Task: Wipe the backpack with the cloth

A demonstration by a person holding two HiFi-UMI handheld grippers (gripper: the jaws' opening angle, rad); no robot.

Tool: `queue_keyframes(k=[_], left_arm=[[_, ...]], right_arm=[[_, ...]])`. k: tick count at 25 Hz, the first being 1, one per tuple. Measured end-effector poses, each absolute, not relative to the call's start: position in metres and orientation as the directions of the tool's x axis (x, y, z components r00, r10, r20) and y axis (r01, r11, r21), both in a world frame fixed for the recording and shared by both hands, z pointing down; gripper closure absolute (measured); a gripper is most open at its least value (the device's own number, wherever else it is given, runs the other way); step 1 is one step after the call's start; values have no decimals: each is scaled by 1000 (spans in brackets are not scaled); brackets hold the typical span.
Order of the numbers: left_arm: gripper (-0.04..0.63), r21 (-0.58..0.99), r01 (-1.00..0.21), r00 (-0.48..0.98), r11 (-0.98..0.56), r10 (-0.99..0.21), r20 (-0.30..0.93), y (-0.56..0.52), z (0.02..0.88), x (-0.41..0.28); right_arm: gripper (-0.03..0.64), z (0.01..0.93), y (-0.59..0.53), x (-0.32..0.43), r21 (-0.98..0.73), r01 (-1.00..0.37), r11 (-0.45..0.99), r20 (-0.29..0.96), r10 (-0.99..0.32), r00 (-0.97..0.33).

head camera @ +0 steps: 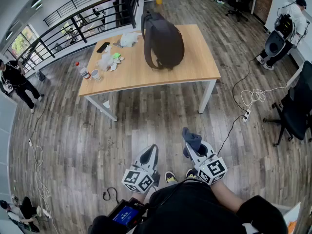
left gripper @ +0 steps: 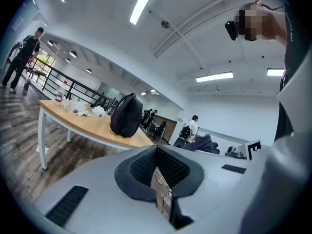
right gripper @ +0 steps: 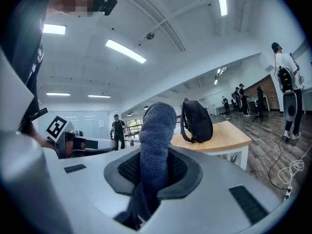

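Backpack (head camera: 163, 39) upright on far table (head camera: 200, 69), straight ahead and well apart from both grippers. Right gripper (head camera: 195, 149) clamps cloth (head camera: 191, 138); left gripper (head camera: 152, 154) closed, empty.

**You are facing a wooden tabletop (head camera: 195, 62) standing on a plank floor (head camera: 146, 135).**
The dark backpack (head camera: 163, 40) is standing upright near the tabletop's middle. To its left, a white crumpled bundle (head camera: 129, 39) is lying by the far edge, with a black phone (head camera: 103, 47) just beside it. A heap of pale wrappers (head camera: 108, 61) is resting nearer the left end, and a cup (head camera: 95, 74) and a red-capped bottle (head camera: 83, 70) are standing at the left edge. On the floor to the right, a white cable (head camera: 256, 95) is lying coiled near a power strip (head camera: 246, 115).
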State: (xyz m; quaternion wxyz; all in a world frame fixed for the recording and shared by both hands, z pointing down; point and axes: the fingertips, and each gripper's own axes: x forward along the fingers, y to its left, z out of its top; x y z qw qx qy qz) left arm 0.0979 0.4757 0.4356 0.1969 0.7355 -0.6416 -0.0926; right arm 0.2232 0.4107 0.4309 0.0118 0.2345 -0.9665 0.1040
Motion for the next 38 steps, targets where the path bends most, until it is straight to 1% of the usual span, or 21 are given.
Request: queue_keyframes(k=[7,15,27,32,35,38], left_arm=[[580,408,-908,158,-98,-981,116,479,438,99],[580,407,-909,151,-90,-981,119,484,442,92],[580,437,-895,148,-87,-983,108,486,451,46],[580,421,-902,165,-97,-978,128,477,457,36],[580,413,-903,188,-118,-973,134,469,463,29],[580,358,-921,221,-153,-963,155,452,471,18]], right_arm=[[551,433,414,223,-191,-449,873,77,-442,-893],[551,426,416,220,-203,-442,874,51,-441,-896],[551,425,412,178,-194,-458,868,57,-456,-888],[551,419,402,172,-199,-458,866,31,-462,-887],[551,420,391,168,-190,-459,868,36,-461,-886],[551,422,373,163,-178,-459,870,41,-460,-887]])
